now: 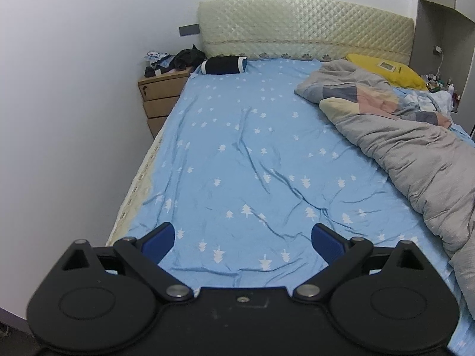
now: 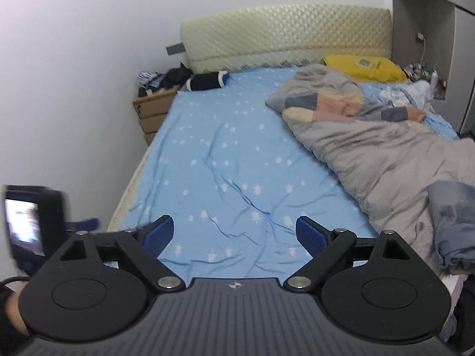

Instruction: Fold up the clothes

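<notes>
A bluish-grey folded garment (image 2: 454, 225), possibly denim though blurred at the fisheye edge, is lying at the right near corner of the bed, resting against the grey quilt (image 2: 386, 160). It is showing only in the right wrist view, to the right of the right gripper (image 2: 234, 233), which is hovering above the sheet with its blue-padded fingers (image 2: 158, 233) spread wide and nothing between them. The left gripper (image 1: 243, 241) is likewise hanging over the near end of the bed, fingers (image 1: 325, 241) wide apart and holding nothing; part of it is appearing blurred at the left edge of the right wrist view.

Beneath both, the light blue sheet (image 1: 252, 148) with white tree prints is lying wrinkled and mostly bare. The quilt, with patchwork panels near its top, is bunching along the bed's right side. A yellow pillow (image 1: 389, 69) is sitting by the cream quilted headboard (image 1: 305, 28), and a dark rolled bundle (image 1: 224, 64) is lying at the head's left corner. Beside it, a wooden nightstand (image 1: 161, 95) is carrying a heap of dark clothing (image 1: 188, 57).
</notes>
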`<state>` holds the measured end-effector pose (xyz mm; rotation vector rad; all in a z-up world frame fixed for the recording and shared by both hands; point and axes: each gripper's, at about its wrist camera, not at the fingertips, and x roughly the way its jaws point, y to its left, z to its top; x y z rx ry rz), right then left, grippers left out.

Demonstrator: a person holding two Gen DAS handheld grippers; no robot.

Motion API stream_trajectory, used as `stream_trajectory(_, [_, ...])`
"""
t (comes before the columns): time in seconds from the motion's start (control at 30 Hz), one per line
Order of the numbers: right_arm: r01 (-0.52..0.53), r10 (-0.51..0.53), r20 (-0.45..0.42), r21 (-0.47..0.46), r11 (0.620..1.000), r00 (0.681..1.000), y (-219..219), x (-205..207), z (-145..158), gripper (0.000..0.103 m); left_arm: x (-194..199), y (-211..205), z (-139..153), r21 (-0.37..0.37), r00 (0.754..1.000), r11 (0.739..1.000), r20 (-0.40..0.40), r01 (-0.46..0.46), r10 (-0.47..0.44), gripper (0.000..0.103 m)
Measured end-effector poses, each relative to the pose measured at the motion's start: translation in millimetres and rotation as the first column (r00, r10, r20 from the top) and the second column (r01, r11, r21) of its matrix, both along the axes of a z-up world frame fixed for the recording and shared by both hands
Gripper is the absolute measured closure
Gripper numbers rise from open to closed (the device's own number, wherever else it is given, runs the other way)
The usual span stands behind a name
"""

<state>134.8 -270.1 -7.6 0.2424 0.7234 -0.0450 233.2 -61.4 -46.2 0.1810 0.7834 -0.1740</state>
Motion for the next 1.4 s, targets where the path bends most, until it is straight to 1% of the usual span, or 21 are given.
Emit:
stream_trajectory(0.13, [-0.001, 0.001, -0.044, -0.010, 1.000, 0.999, -7.9, 7.1, -14.6, 0.011, -4.2, 14.4, 8.0, -0.007, 1.000, 1.000, 0.004, -0.014, 0.014, 0.004])
stream_trajectory(0.2, [-0.015, 0.013, -0.051, -0.035, 0.999, 0.999, -11.5, 7.0, -22.7, 0.012, -5.9, 21.2, 11.6, -0.010, 1.000, 1.000, 0.003, -0.020, 0.020, 0.004])
stream_trajectory(0.4, [0.023, -0.026, -0.040, -0.086, 0.996, 0.999, -17.9, 0.0, -44.2, 0.012, -17.9, 30.0, 23.2, -0.027, 0.999, 0.999, 0.031, -0.026, 0.027, 0.004])
stream_trajectory(0.53, [0.045, -0.050, -0.039, -0.107, 0.993, 0.998, -10.1, -7.3, -49.2, 0.012, -25.5, 32.2, 27.3, -0.043, 0.999, 0.999, 0.031, -0.023, 0.025, 0.004])
stream_trajectory(0.7, [0.052, -0.058, -0.061, -0.097, 0.994, 0.996, 1.3, -11.1, -59.2, 0.012, -30.7, 33.0, 29.2, -0.046, 0.999, 0.999, 0.034, -0.014, 0.016, 0.004])
stream_trajectory(0.8, [0.048, -0.053, -0.068, -0.083, 0.995, 0.996, 3.2, -13.5, -60.9, 0.012, -33.6, 33.1, 30.1, -0.046, 0.999, 0.999, 0.037, -0.008, 0.010, 0.004])
stream_trajectory(1.1, [0.072, -0.079, -0.071, -0.094, 0.993, 0.994, 3.8, -15.5, -59.4, 0.012, -41.9, 33.8, 32.9, -0.047, 0.999, 0.999, 0.043, 0.010, -0.008, 0.004])
stream_trajectory(1.4, [0.075, -0.081, -0.072, -0.088, 0.993, 0.994, 1.2, -15.1, -62.2, 0.012, -45.1, 38.0, 33.0, -0.051, 0.999, 0.999, 0.035, 0.002, 0.000, 0.004])
